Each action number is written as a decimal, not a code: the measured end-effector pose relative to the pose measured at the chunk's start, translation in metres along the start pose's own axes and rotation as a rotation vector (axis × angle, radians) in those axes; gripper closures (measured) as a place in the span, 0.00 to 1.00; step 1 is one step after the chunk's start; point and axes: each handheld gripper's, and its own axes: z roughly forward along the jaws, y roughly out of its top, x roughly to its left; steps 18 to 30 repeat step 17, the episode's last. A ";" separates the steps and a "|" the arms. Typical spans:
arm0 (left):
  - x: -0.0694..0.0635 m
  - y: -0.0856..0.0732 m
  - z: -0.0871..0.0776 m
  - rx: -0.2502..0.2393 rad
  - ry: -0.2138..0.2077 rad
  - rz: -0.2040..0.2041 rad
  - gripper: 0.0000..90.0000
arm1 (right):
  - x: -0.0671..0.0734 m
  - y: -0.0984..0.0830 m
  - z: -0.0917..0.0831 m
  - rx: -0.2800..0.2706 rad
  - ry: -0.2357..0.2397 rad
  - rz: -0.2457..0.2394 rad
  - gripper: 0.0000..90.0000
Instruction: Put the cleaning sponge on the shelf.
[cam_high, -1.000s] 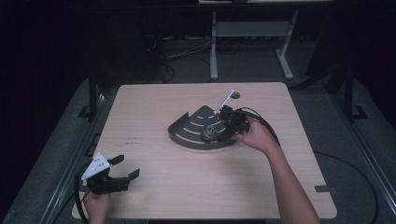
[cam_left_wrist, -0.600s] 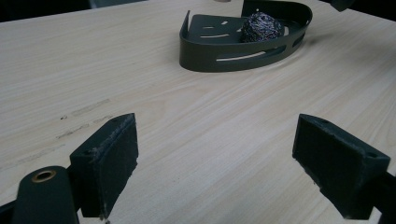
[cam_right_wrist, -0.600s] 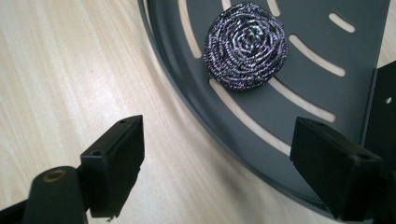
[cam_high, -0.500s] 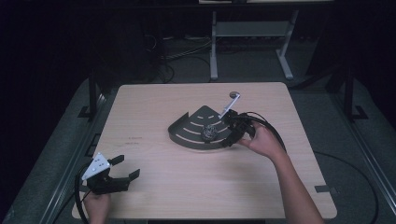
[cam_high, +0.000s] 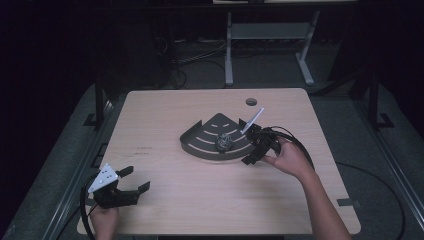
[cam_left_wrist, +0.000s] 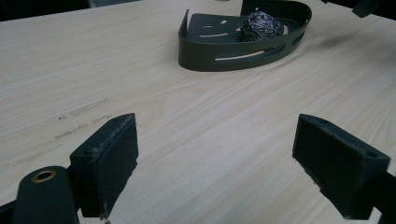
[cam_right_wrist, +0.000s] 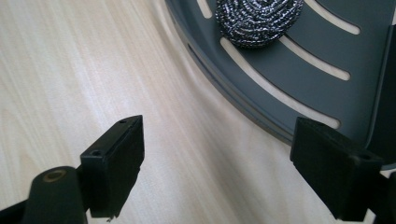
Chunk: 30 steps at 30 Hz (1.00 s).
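Observation:
A dark grey quarter-round slotted tray (cam_high: 200, 142) lies at the table's middle. A steel-wool scrubber (cam_high: 223, 142) rests inside it, untouched. My right gripper (cam_high: 251, 146) stands open just off the tray's right rim, held by a hand (cam_high: 289, 159). In the right gripper view its jaws (cam_right_wrist: 217, 128) are wide apart over bare wood, with the tray's curved rim (cam_right_wrist: 243, 107) under the right jaw and the scrubber (cam_right_wrist: 259, 18) ahead. My left gripper (cam_high: 134, 179) rests open near the front left corner. Its jaws (cam_left_wrist: 217, 122) are empty and point toward the tray (cam_left_wrist: 233, 58) and the scrubber (cam_left_wrist: 261, 25).
The light wood table (cam_high: 200, 200) has a round cable hole (cam_high: 251, 102) behind the tray. The right gripper's cable (cam_high: 302, 147) loops over the hand. A white desk frame (cam_high: 230, 55) stands on the dark floor beyond the far edge.
My right gripper has drawn back from over the tray, to the right and toward the person, still open. The scrubber now lies uncovered in the tray. The left gripper has stayed put.

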 end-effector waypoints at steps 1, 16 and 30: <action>0.000 0.000 0.000 0.000 0.000 0.001 0.15 | 0.001 -0.003 -0.001 -0.004 0.004 0.001 0.19; 0.000 0.000 0.001 0.000 -0.001 0.001 0.15 | 0.010 -0.025 0.002 -0.004 0.008 0.013 0.18; 0.000 0.000 0.001 0.001 0.000 0.002 0.15 | 0.011 -0.027 0.002 -0.006 0.013 0.017 0.18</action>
